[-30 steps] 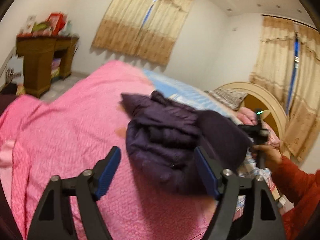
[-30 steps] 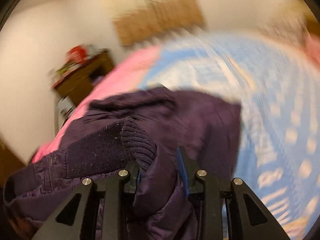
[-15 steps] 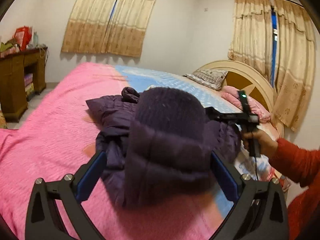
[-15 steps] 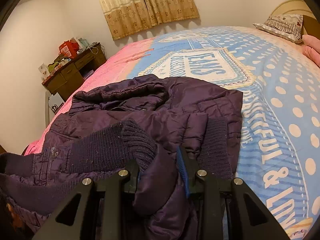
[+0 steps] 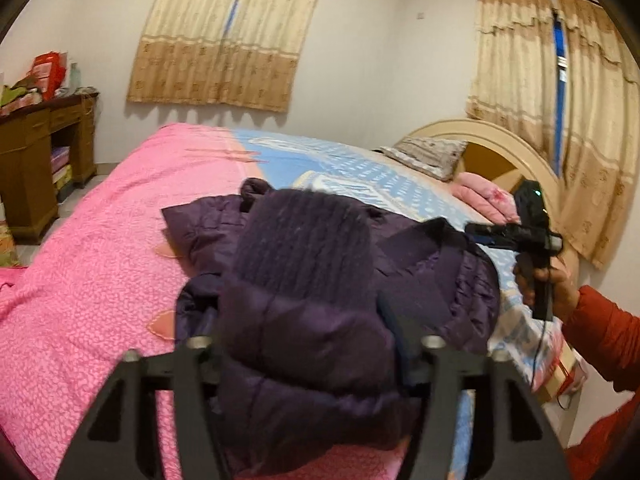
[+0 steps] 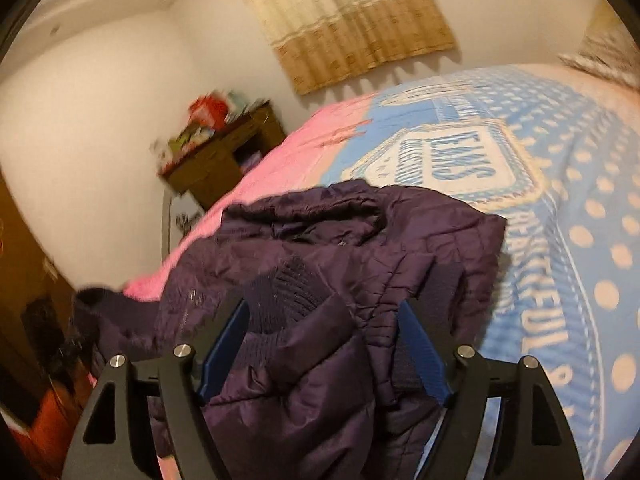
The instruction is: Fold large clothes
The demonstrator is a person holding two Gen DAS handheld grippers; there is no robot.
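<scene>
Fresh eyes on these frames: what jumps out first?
The purple jacket bunched in the middle of the bed, one sleeve between the left tool fingers. In the right wrist view another cuff lies between the open right tool fingers. Behind, the cover turns from pink to dotted blue.

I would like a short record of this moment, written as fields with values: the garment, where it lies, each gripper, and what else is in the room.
garment: dark purple padded jacket, bunched, with ribbed knit cuffs
surface: bed, pink quilt on one side, blue dotted cover on the other
left gripper: part closed around a sleeve, knit cuff between its fingers
right gripper: open, a sleeve lying between its fingers
furniture: wooden desk by the wall, arched headboard
windows: beige curtains
</scene>
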